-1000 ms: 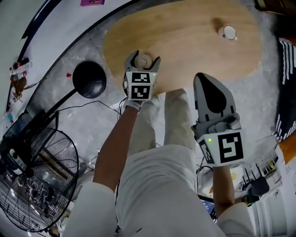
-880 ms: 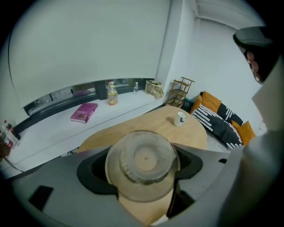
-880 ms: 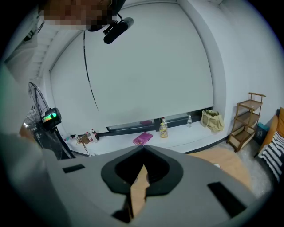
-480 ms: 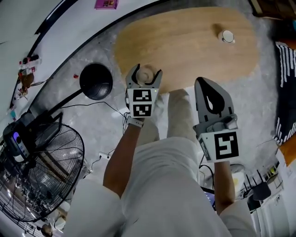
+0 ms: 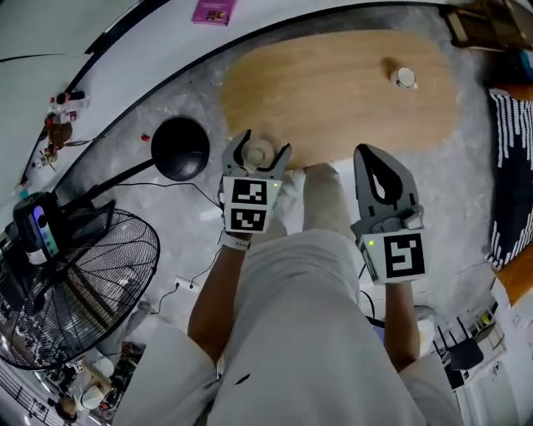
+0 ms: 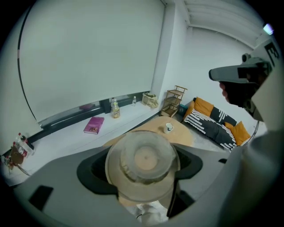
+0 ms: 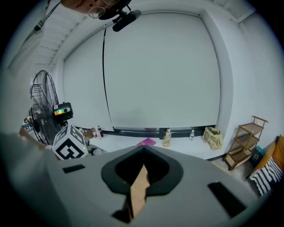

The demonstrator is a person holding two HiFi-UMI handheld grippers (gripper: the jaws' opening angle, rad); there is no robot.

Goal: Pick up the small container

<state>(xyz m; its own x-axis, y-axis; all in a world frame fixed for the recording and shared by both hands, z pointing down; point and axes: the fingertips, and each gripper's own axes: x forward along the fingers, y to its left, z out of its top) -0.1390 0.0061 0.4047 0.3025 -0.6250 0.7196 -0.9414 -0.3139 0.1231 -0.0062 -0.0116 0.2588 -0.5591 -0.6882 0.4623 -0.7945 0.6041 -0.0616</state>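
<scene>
The small container [image 5: 257, 153], a clear round tub with a pale rim, sits between the jaws of my left gripper [image 5: 256, 155], which is shut on it over the near edge of the oval wooden table [image 5: 333, 83]. In the left gripper view the small container [image 6: 143, 165] fills the gap between the jaws, held off the table with its round face toward the camera. My right gripper [image 5: 373, 151] hovers off the table's near edge, above the person's legs, shut with nothing in it. In the right gripper view the right gripper [image 7: 143, 153] has its jaws meeting.
A white cup [image 5: 405, 77] stands at the table's far right. A black round lamp base [image 5: 181, 146] and a floor fan [image 5: 75, 283] are at the left, with cables on the floor. A pink book [image 5: 214, 12] lies on the ledge; striped cushions [image 5: 512, 158] are at the right.
My left gripper, still holding the small container, has drawn back from over the table to its near edge. The right gripper has hardly moved.
</scene>
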